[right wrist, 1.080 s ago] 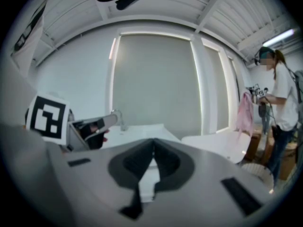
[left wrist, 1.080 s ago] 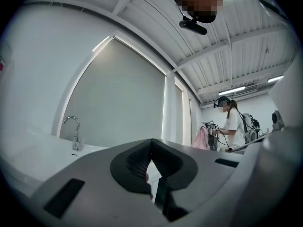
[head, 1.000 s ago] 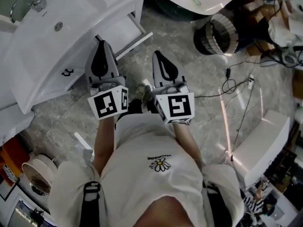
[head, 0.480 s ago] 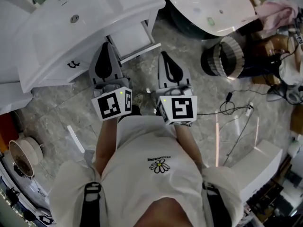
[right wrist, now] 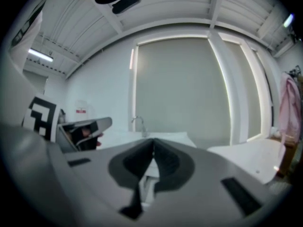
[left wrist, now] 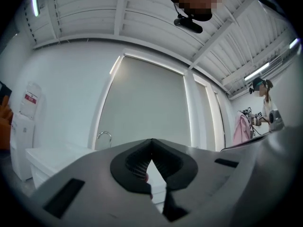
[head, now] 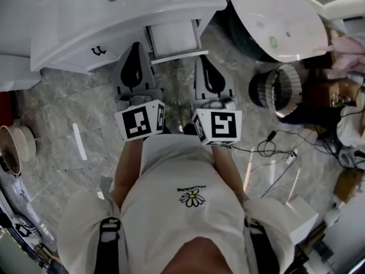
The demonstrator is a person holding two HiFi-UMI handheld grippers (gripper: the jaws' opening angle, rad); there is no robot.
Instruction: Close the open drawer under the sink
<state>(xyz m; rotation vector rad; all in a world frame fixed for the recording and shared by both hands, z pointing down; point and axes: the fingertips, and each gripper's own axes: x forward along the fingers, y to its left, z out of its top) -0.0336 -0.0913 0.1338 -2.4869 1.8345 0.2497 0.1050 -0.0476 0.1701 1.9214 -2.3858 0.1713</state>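
Drawer: I see the white, boxy, flat-fronted drawer [head: 174, 37] at 12 o'clock, pulled out beneath the glossy white sink [head: 131, 7].
Left gripper [head: 136, 45]: smooth grey tapered jaws pressed together, empty; at the drawer's 8 o'clock.
Right gripper [head: 203, 60]: jaws pressed together, nothing pinched; at the drawer's 4 o'clock.
Floor [head: 51, 113]: grey, veined, stone-look.

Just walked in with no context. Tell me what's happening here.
A person stands facing a white sink, a gripper in each hand. The drawer beneath it is pulled out. The left gripper and the right gripper both have their jaws shut on nothing. They point toward the drawer, close to its front, and neither clearly touches it. The drawer is not yet pushed in.
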